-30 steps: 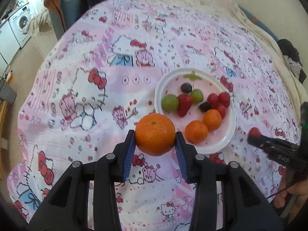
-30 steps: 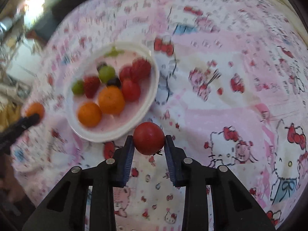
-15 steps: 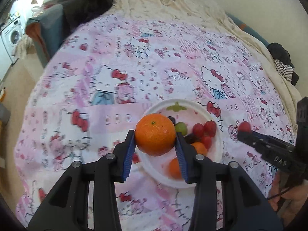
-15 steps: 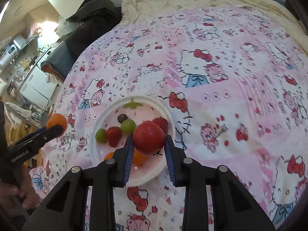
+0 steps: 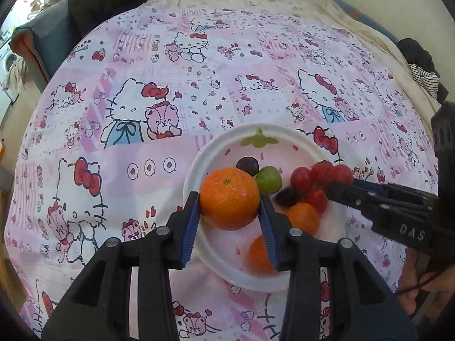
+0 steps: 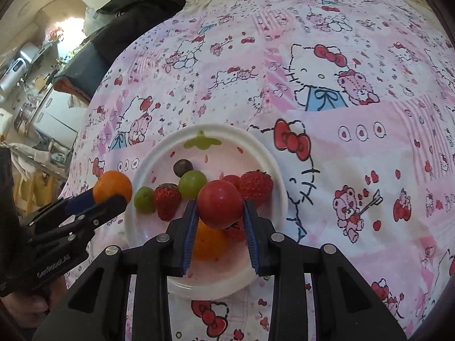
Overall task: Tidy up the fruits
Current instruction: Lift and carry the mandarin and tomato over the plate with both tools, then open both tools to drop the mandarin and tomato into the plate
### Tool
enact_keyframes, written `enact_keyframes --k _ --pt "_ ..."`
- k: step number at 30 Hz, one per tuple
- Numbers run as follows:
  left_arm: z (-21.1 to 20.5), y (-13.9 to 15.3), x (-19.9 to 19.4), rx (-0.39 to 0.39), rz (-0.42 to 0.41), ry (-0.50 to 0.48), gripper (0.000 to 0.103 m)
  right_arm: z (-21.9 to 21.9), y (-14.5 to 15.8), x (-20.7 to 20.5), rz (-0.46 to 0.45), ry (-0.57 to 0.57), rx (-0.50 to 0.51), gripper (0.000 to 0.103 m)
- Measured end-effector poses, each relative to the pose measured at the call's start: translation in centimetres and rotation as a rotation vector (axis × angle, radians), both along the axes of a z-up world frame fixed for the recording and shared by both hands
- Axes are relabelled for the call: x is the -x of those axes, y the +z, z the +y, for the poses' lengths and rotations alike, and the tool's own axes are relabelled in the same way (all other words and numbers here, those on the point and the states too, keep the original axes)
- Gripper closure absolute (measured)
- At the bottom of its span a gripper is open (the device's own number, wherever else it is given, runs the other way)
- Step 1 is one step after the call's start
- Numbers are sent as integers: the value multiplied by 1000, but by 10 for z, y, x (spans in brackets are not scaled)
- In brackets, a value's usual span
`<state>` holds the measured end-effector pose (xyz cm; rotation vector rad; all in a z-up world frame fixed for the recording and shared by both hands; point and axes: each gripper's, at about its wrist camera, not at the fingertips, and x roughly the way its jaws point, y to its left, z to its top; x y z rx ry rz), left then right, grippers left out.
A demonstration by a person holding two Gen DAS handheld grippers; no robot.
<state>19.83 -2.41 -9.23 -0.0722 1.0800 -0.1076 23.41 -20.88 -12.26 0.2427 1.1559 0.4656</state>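
Observation:
My left gripper [image 5: 229,213] is shut on an orange mandarin [image 5: 229,197], hanging over the left part of a white plate [image 5: 216,147]. My right gripper [image 6: 219,213] is shut on a red tomato [image 6: 220,203], over the same plate [image 6: 267,153]. In the plate lie a dark grape [image 6: 182,167], green grapes [image 6: 192,183], strawberries [image 6: 167,200] and mandarins [image 5: 303,217]. The right gripper [image 5: 345,186] enters the left wrist view from the right. In the right wrist view the left gripper [image 6: 112,196] with its mandarin [image 6: 112,189] sits at the plate's left edge.
The plate rests on a bed covered by a pink cartoon-print sheet [image 5: 142,99]. Dark clothes [image 6: 136,8] and a blue chair [image 5: 42,42] are at the far left, with kitchen clutter [image 6: 25,65] beyond. A person's hand [image 5: 418,292] holds the right gripper's handle.
Both grippers have moved in over the plate with their fruit still held; the plate now lies directly beneath and behind each held fruit, and the two grippers are closer together.

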Motion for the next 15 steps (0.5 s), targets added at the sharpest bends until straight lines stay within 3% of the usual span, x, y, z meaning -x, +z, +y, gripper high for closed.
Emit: enact_keyframes --k 15 --pt "-8 -10 -1 -36 31 -30 65 -1 -9 2 48 -3 -36 68"
